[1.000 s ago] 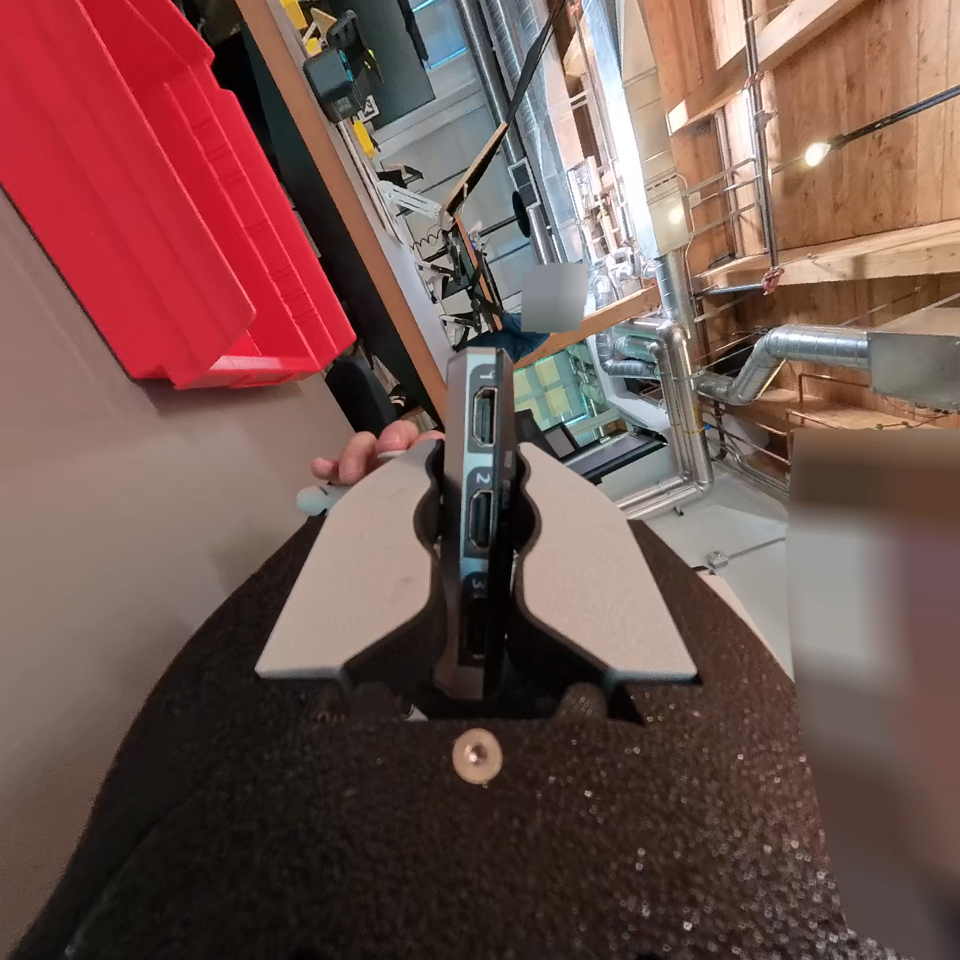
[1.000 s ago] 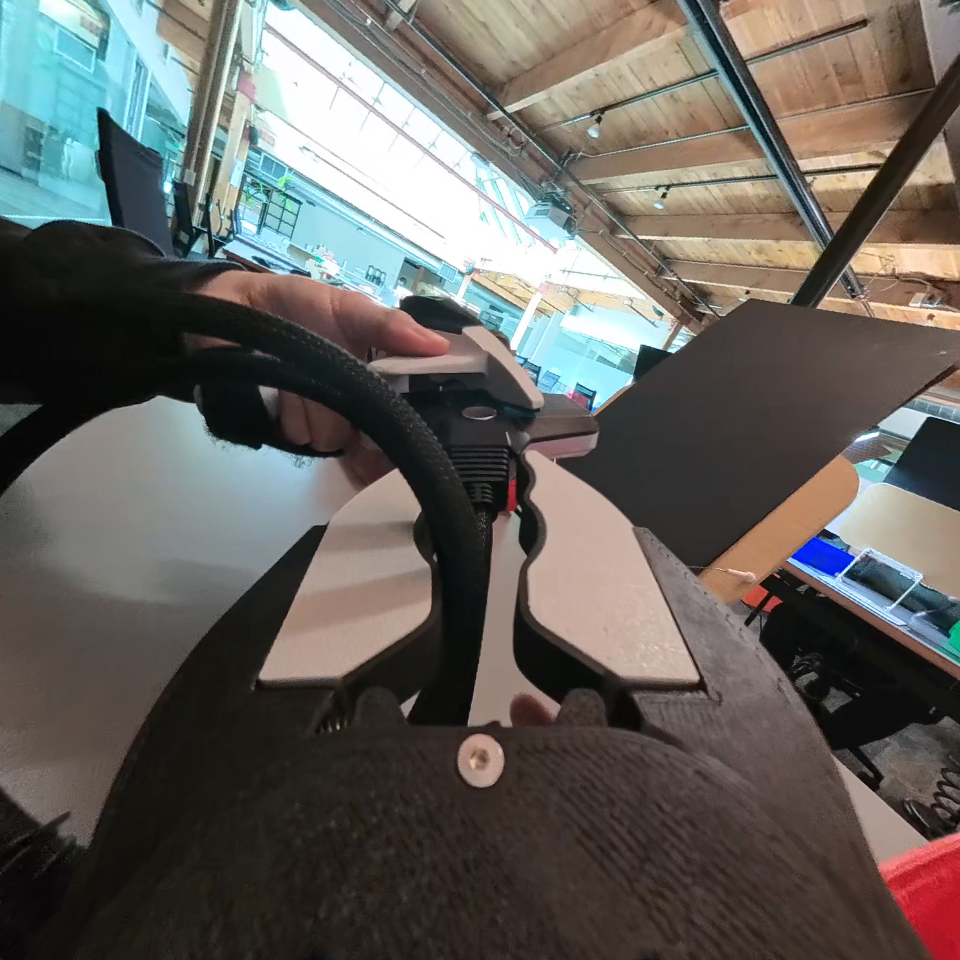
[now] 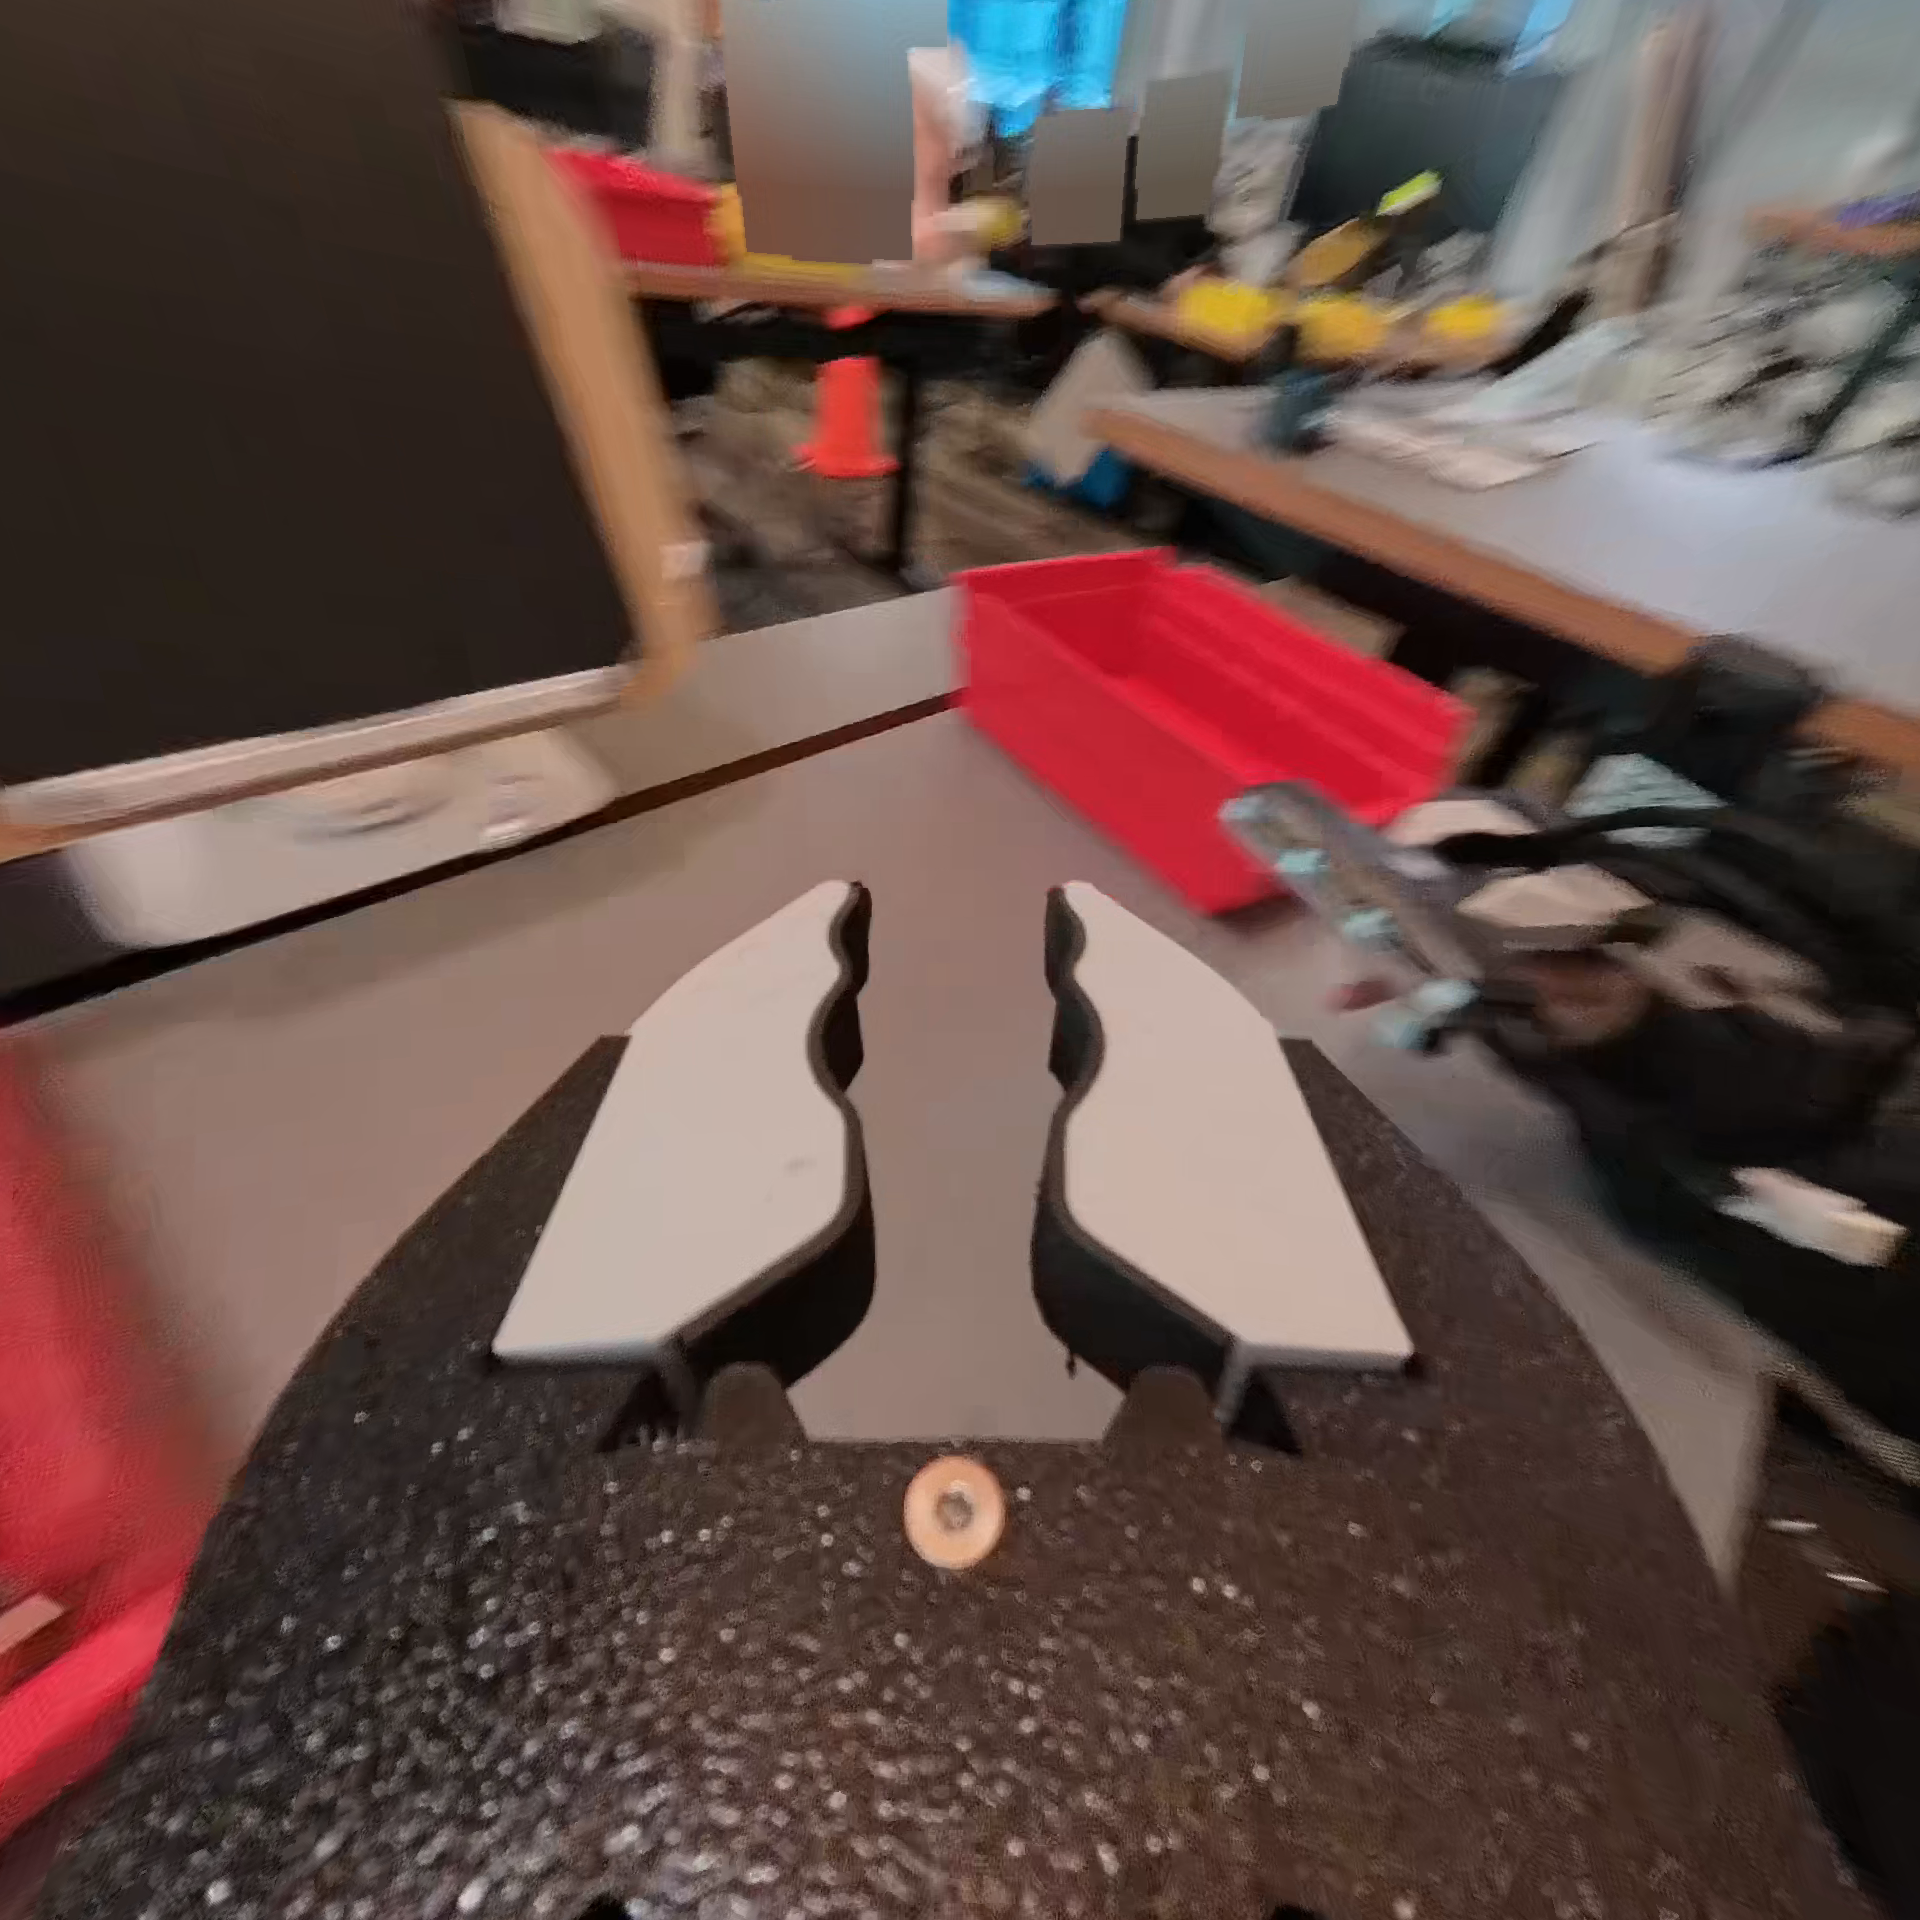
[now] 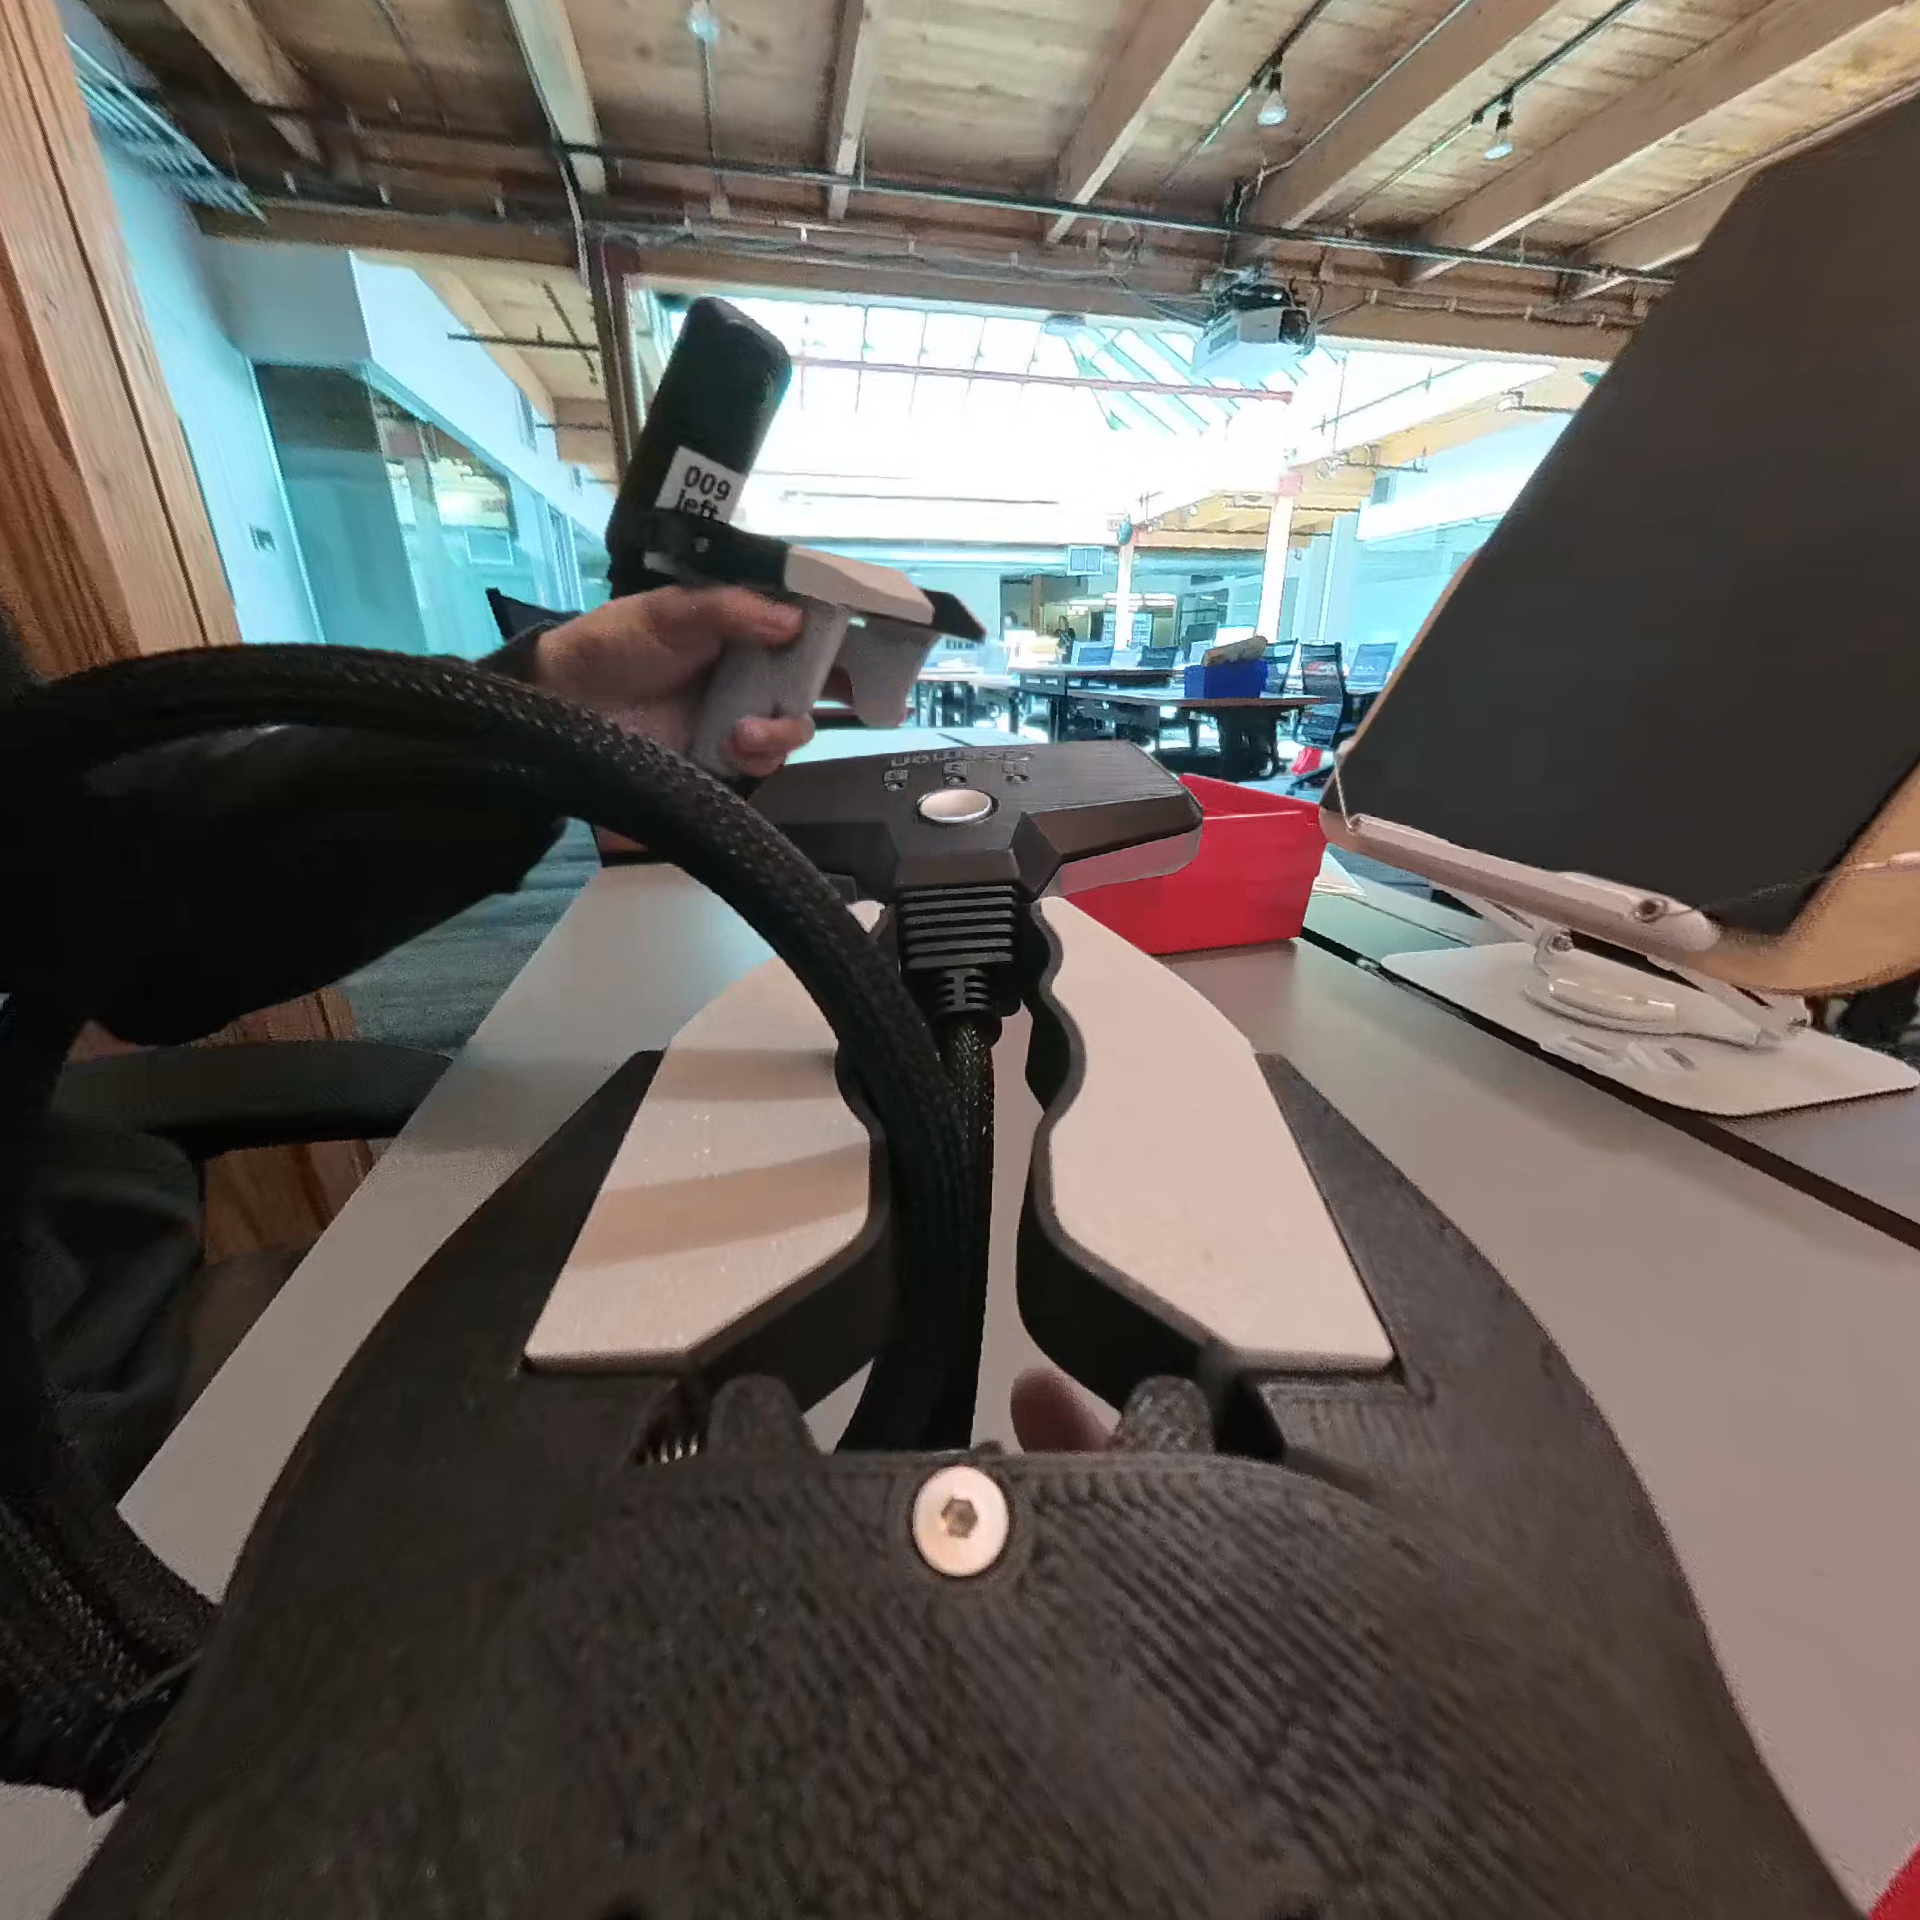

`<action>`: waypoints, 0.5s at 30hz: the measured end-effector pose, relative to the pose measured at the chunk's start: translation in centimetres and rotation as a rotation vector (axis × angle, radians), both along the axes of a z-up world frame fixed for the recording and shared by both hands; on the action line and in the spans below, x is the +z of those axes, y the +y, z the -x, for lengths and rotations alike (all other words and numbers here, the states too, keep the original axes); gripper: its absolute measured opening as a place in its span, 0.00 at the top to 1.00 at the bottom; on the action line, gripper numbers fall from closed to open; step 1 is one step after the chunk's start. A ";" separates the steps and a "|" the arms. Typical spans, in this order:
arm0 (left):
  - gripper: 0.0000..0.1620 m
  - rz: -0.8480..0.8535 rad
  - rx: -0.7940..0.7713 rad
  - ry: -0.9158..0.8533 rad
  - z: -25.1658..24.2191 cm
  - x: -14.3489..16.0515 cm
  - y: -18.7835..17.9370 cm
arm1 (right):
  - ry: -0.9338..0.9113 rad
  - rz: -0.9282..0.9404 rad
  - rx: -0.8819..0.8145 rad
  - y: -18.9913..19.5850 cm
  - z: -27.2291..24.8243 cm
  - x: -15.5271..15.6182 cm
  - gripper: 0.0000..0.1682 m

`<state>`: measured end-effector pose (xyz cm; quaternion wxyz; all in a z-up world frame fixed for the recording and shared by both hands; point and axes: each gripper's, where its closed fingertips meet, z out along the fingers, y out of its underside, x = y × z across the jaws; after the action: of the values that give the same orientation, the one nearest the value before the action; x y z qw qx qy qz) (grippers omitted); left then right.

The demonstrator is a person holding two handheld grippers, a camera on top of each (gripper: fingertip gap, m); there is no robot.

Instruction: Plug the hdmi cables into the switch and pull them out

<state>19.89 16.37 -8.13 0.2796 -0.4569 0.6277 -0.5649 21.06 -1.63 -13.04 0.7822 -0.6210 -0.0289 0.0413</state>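
Right wrist view, nearest first: right claw [image 4: 956, 971] clamped on the ribbed plug of a black braided HDMI cable [image 4: 831, 831], plug seated in the rear edge of the switch [image 4: 977, 805]; cable dropping between the fingers toward 6 o'clock and looping in a wide arc out to 9 o'clock and down the frame edge. A fingertip just visible at the base of the gap. Switch held at 12 o'clock of the claw tips, a dark flat box with a round pale button on top, raised off the grey bench [image 4: 1558, 1195], carried by the plugged cable alone. Beyond it, toward 11 o'clock, left claw [image 4: 961, 629] lifted in a hand [image 4: 665, 665], clear of the switch, not touching it. Red bin [image 4: 1236, 883] just behind the switch at 1 o'clock. Tilted dark board on a white stand [image 4: 1621, 997] at 2 o'clock. Left wrist view, blurred by motion: left claw [image 3: 956, 904] spread apart, nothing between the fingers, bare bench [image 3: 520, 987] showing through the gap. Switch [image 3: 1351, 904] at 2 o'clock, seen edge-on, with the right claw behind it as a dark smear. Red bin [image 3: 1174, 717] farther at 1 o'clock; dark board [image 3: 260, 364] at 10 o'clock; orange cone [image 3: 847, 416] on the floor at 12 o'clock.
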 end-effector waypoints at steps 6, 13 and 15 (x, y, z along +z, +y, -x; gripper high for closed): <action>0.72 -0.257 0.414 0.448 1.5 -2.7 21.5 | 0.062 -0.063 0.013 -0.5 -1.1 -0.7 0.87; 0.75 -0.159 0.612 0.805 2.2 -10.0 32.6 | 0.092 -0.069 0.001 -0.5 -1.8 -2.1 0.87; 0.75 -0.165 0.626 0.882 2.1 -12.5 33.1 | 0.090 -0.058 0.004 -0.6 -1.8 -2.5 0.87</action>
<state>17.82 49.50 -20.58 0.1796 -0.7921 0.5615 -0.1582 22.85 -2.20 -15.56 0.8004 -0.5953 0.0039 0.0699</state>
